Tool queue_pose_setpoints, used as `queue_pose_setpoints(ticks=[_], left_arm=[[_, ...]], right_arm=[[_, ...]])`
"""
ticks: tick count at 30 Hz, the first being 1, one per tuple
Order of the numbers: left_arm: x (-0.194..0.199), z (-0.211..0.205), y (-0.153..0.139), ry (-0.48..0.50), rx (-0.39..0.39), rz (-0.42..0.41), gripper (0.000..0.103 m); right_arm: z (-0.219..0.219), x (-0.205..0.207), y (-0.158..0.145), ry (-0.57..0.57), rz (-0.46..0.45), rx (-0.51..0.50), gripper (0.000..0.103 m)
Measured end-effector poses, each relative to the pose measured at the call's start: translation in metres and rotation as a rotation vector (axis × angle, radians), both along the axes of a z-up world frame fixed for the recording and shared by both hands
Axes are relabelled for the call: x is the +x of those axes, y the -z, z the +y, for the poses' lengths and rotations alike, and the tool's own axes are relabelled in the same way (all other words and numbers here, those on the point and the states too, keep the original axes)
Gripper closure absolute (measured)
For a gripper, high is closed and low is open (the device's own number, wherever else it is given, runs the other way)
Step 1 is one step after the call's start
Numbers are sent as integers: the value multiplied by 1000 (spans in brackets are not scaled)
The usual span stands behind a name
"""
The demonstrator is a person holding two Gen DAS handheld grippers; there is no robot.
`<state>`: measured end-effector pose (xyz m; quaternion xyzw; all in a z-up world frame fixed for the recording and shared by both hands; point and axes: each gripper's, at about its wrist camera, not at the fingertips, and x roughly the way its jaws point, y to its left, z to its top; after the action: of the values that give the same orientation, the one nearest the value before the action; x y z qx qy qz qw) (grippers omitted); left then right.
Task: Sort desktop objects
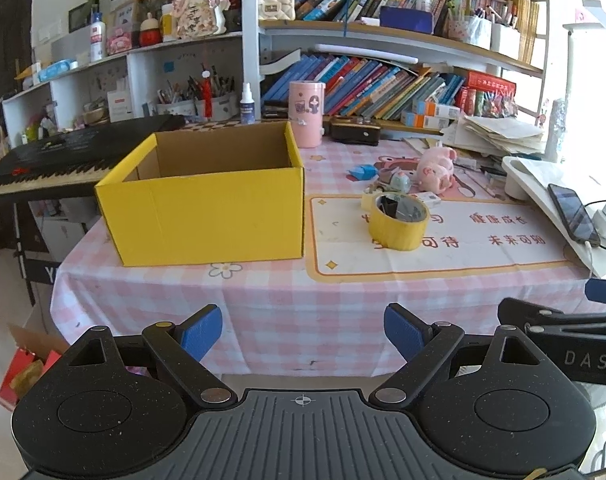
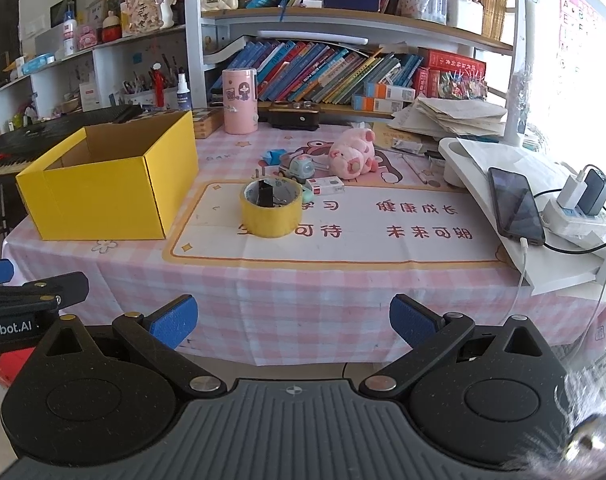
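A: Since nothing looks sorted yet, the yellow box [image 1: 207, 196] sits open-topped at the left of the table [image 1: 263, 312], looks empty, likely the bin for the loose stuff.

B: Landmark is the box, then. Left gripper [image 1: 303, 332]?

A: Off the table's near edge, in front of the box's right corner. Blue pads wide apart, nothing between them. Probably just staged for a first reach.

B: Items?

A: All right of the box. Yellow tape roll [image 2: 271, 210] nearest, standing on the printed mat [image 2: 343, 236], a black clip seemingly inside it. Farther right and back: blue folded paper [image 2: 275, 156], toy car [image 2: 299, 168], small eraser box [image 2: 325, 186], pink plush pig [image 2: 353, 152].

B: Right gripper [image 2: 293, 322]?

A: Also short of the table edge, roughly in line with the tape. Fingers spread fully, holding nothing. Tape seems its easiest first pick.

B: Phone [image 2: 515, 204]?

A: Far right, plugged in on a white board; probably not for sorting.
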<state>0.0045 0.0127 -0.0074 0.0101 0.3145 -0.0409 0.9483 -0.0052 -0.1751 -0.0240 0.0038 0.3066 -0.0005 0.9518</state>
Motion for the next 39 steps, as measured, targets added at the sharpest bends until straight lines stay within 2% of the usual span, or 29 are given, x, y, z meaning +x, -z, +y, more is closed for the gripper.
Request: queue_pose_setpoints(ticks=[14, 25, 30, 39], left_arm=[[-2, -6, 2, 26, 4, 9, 13], [-6, -3, 1, 7, 12, -2, 13], [-6, 6, 1, -6, -18, 11, 13], [-8, 2, 1, -8, 32, -19, 13]], right_arm=[[-4, -2, -3, 3, -19, 6, 0], [-2, -6, -2, -9, -21, 9, 0], [3, -5, -3, -27, -11, 12, 0], [7, -5, 0, -44, 14, 22, 0]])
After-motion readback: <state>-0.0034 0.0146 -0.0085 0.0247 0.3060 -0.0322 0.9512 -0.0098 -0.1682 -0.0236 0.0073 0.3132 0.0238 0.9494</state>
